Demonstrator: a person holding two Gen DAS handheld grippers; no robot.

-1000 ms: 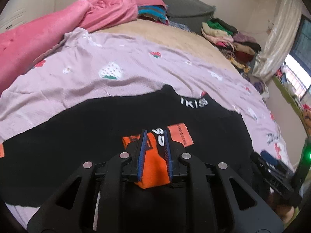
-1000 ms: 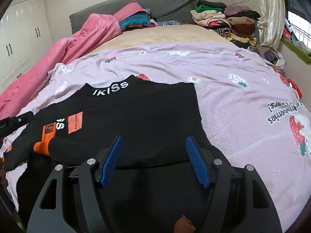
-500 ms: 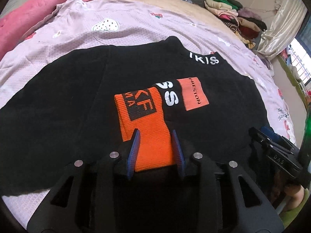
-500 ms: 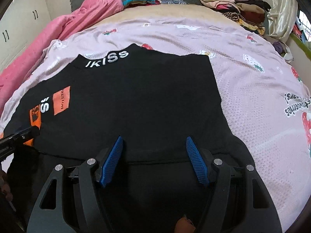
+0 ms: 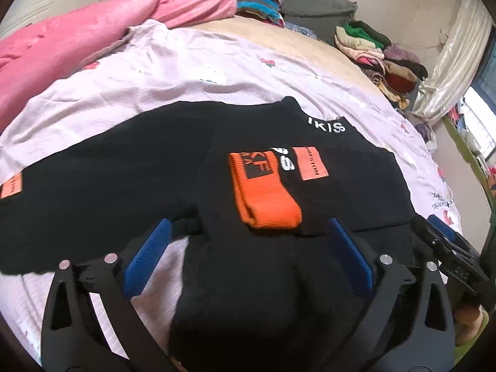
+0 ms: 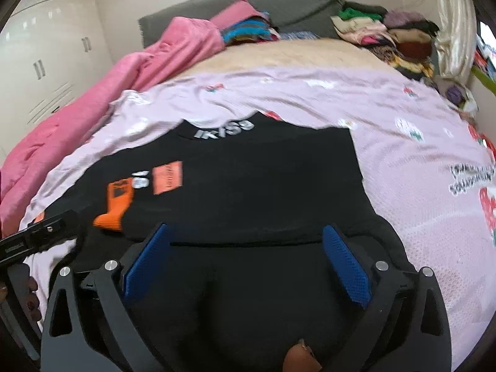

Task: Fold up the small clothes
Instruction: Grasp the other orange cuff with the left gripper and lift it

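Opening both sets of fingers, left gripper (image 5: 246, 245) has released the orange cuff (image 5: 263, 190)

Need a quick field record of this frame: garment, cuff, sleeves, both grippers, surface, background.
garment: black sweater, lying flat, collar lettering facing up
cuff: orange cuff, lying on the sweater's front, free of the pads
sleeves: one folded across the body, the other spread out sideways
left gripper: jaws opening, nothing pressed between the pads
right gripper: jaws opening, over the sweater's hem
surface: pale purple sheet
background: pink blanket, pile of clothes
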